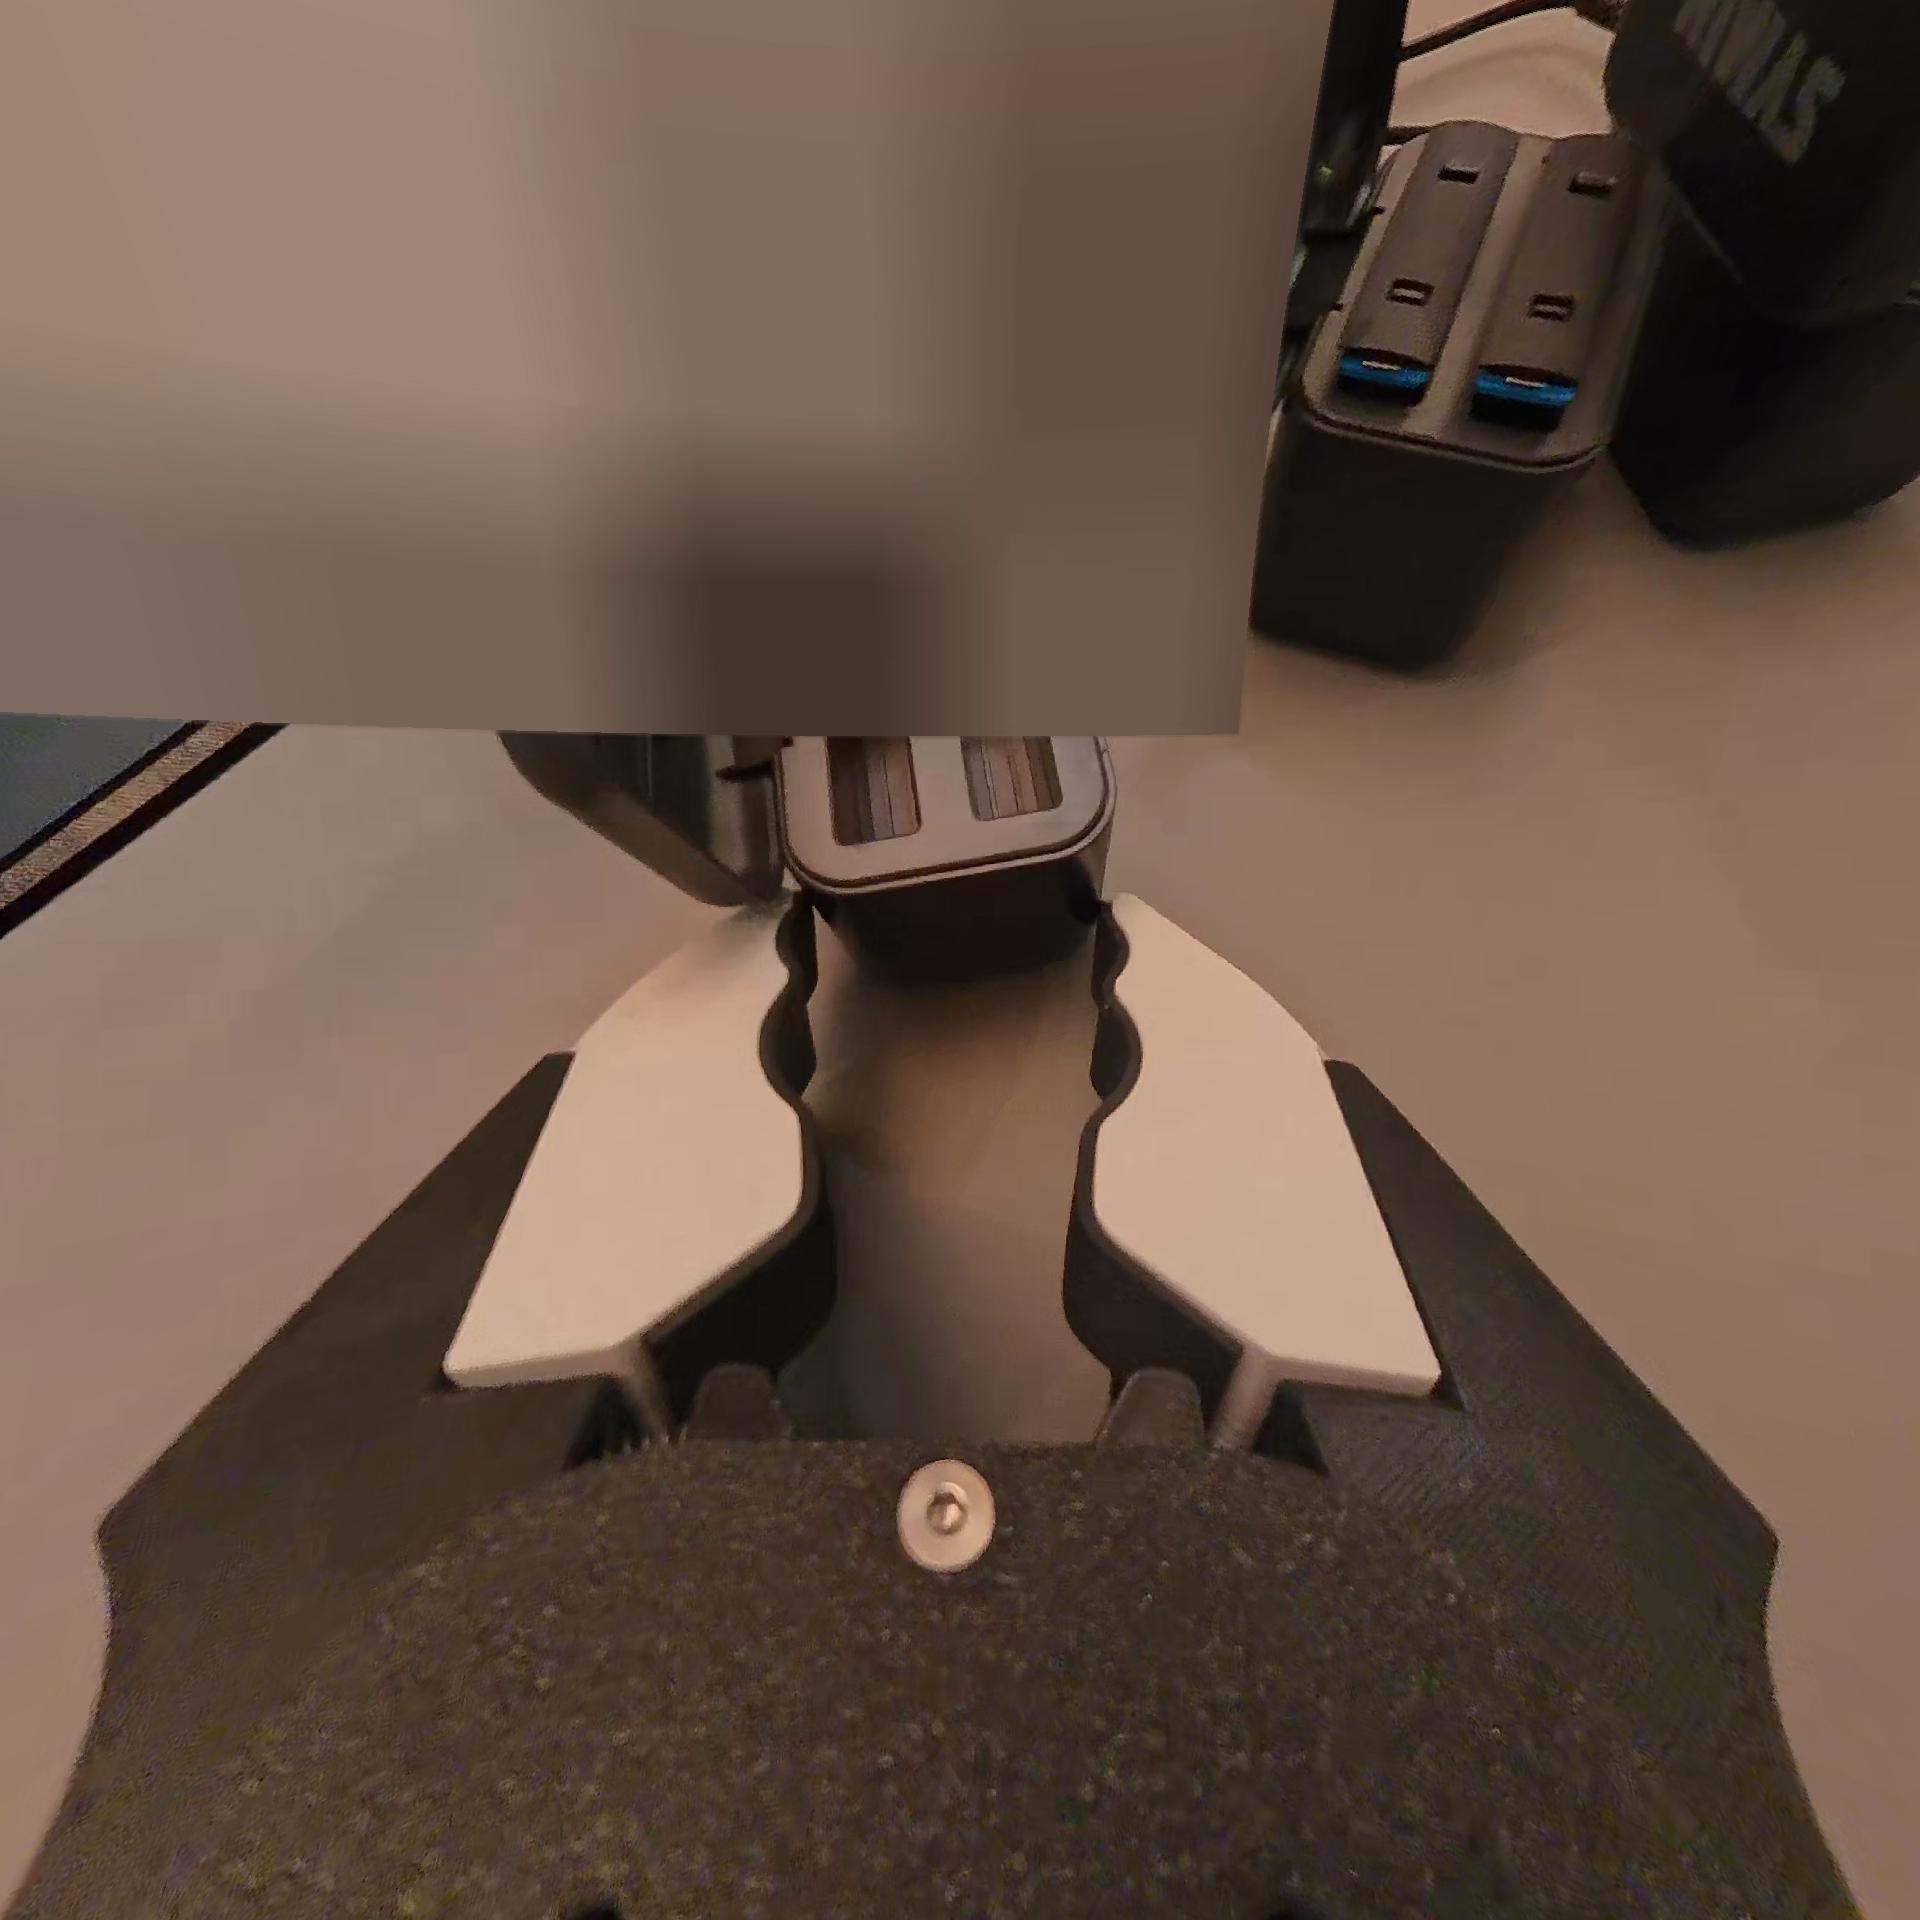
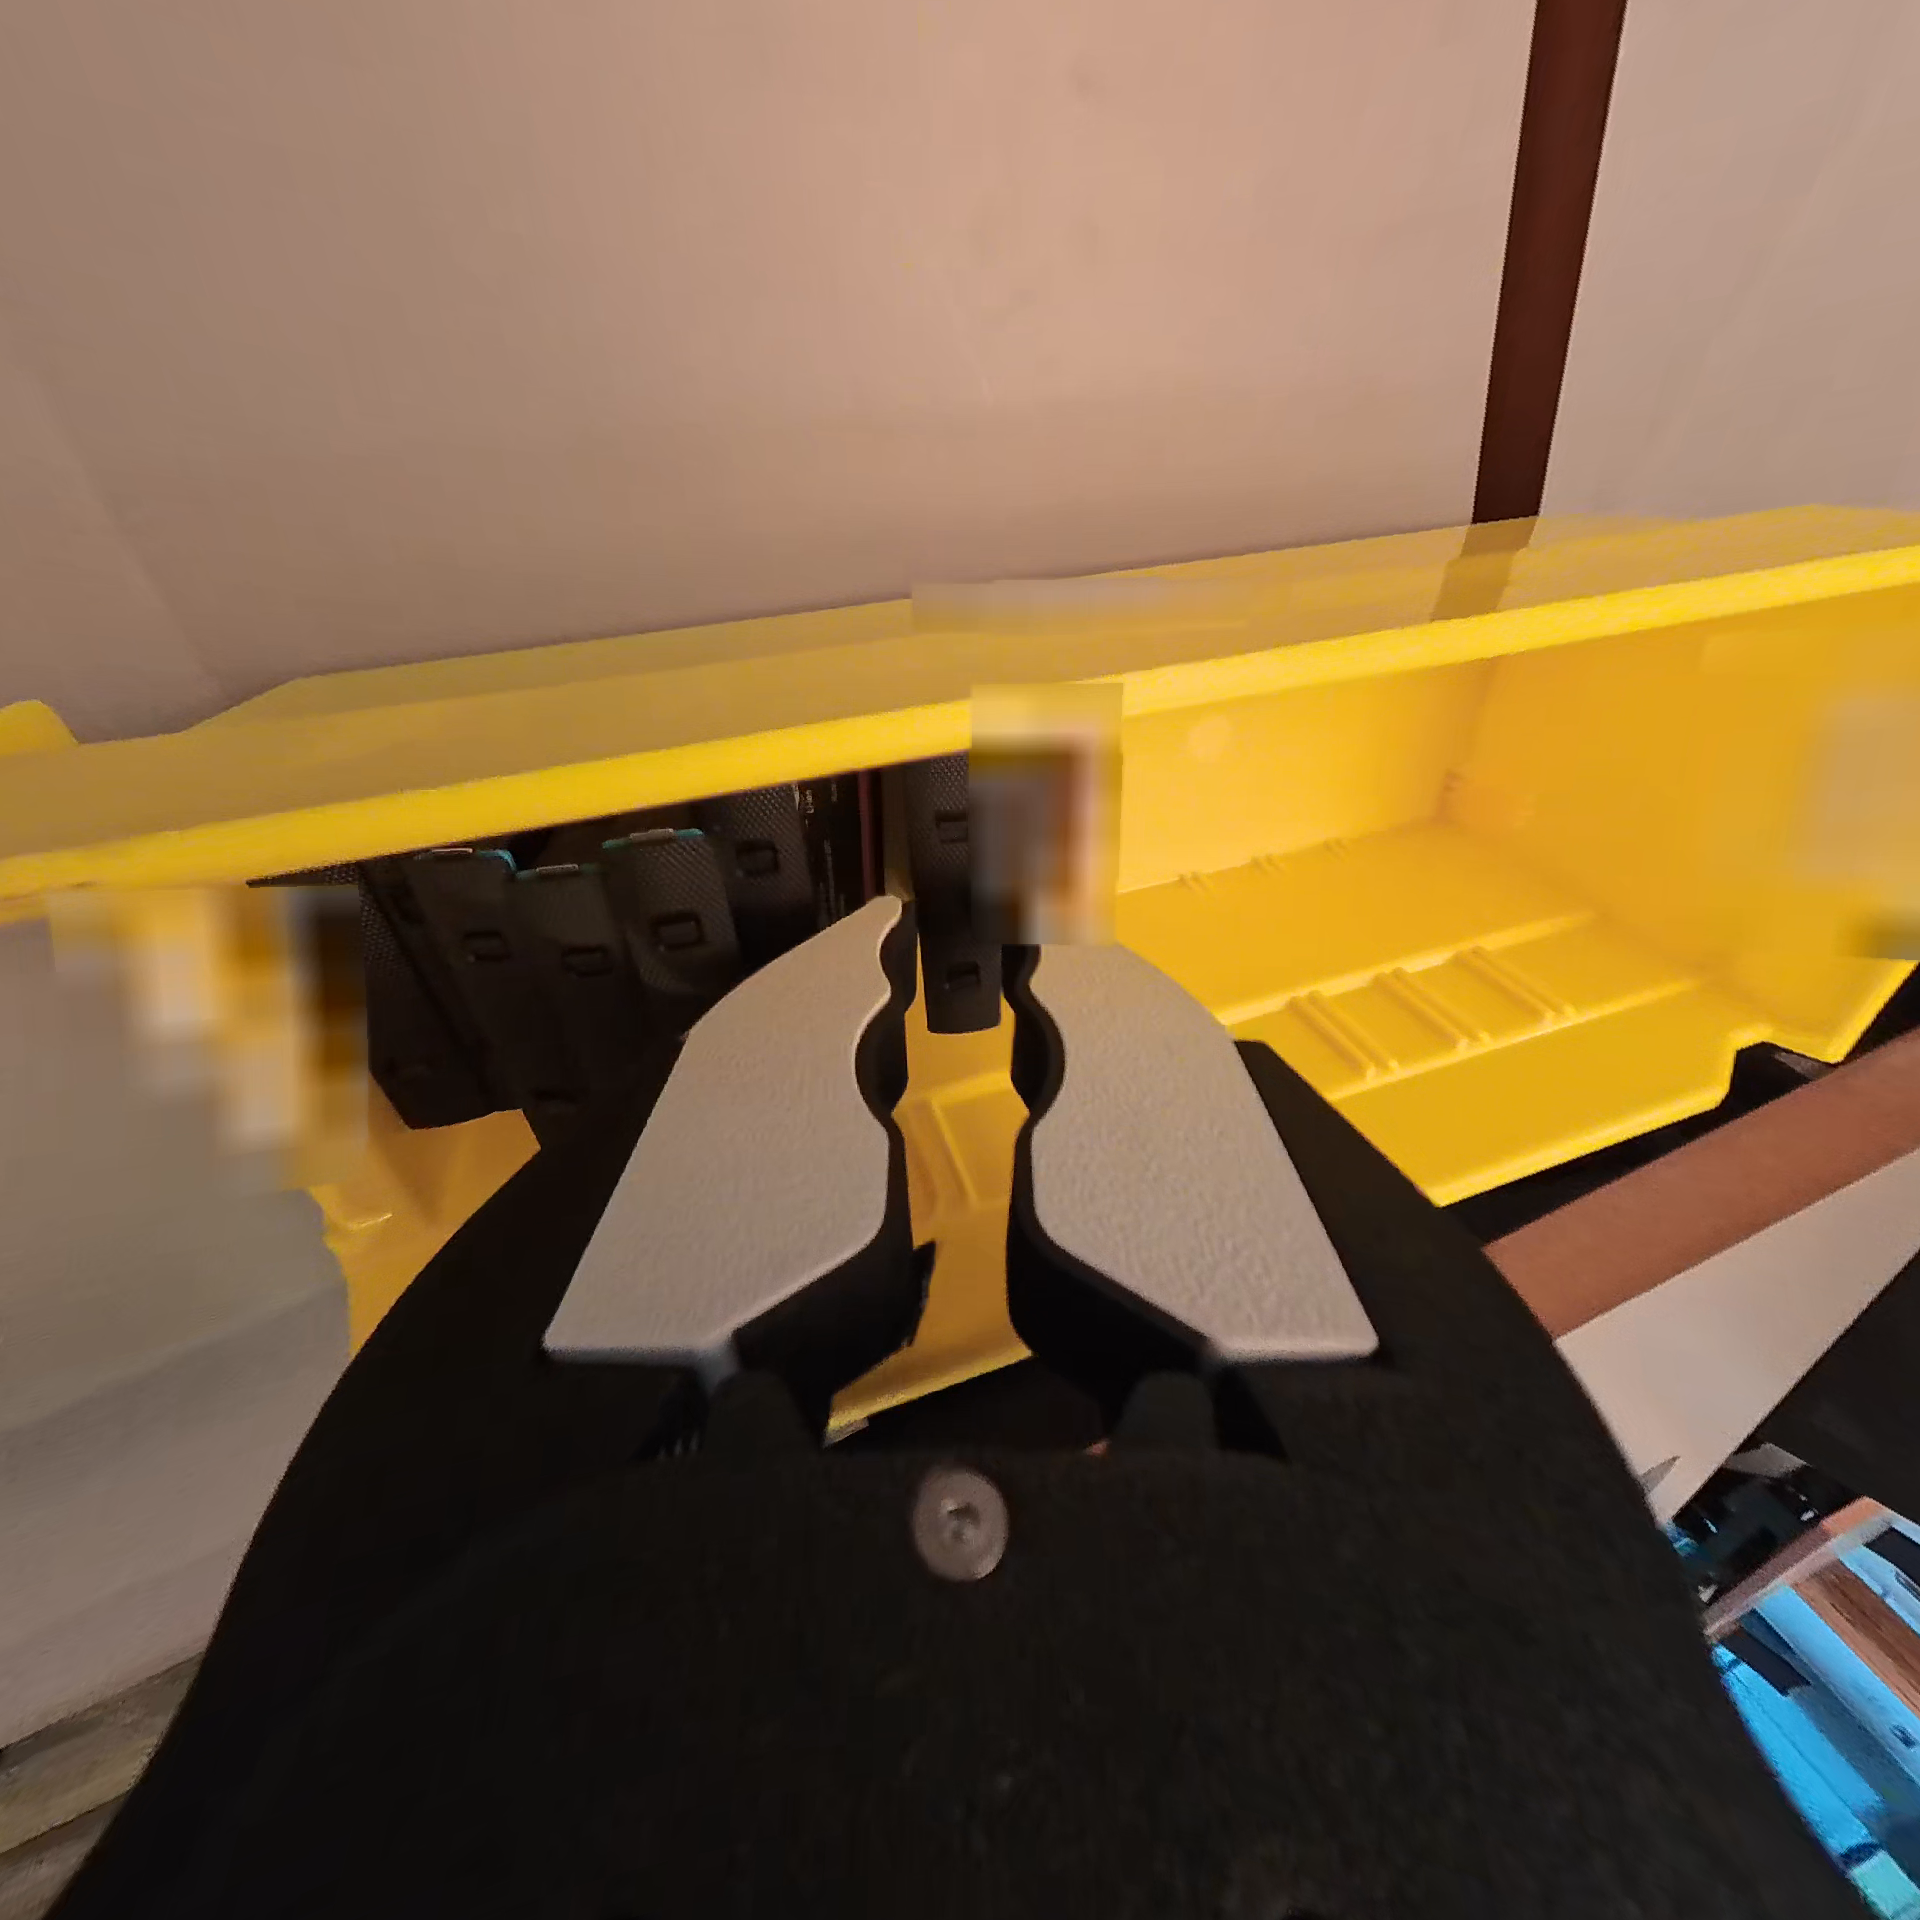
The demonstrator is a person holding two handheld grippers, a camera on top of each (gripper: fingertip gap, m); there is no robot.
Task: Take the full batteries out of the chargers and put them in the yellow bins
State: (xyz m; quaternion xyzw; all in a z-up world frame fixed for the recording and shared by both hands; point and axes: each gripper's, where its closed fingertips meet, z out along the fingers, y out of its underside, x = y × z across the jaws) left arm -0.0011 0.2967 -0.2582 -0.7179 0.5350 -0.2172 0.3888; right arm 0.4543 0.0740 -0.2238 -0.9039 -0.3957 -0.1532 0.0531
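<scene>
The right gripper is pinching a slim black battery at its fingertips, jaws narrow around it. The battery's long axis runs straight ahead, away from the gripper, and its far end is lost under a blurred patch. It hangs over the floor of the yellow bin. Just to the gripper's left and a little beyond sits a row of stored batteries, leaning against one another; to the right the bin floor is bare. My guess is the drop comes next, and the open floor directly below is where it goes.

The left gripper has its jaws set fairly wide, fingertips on either side of the near end of an empty charger, seemingly touching it. Farther ahead and to its right stands a second charger with two blue-tipped batteries loaded, well apart.
</scene>
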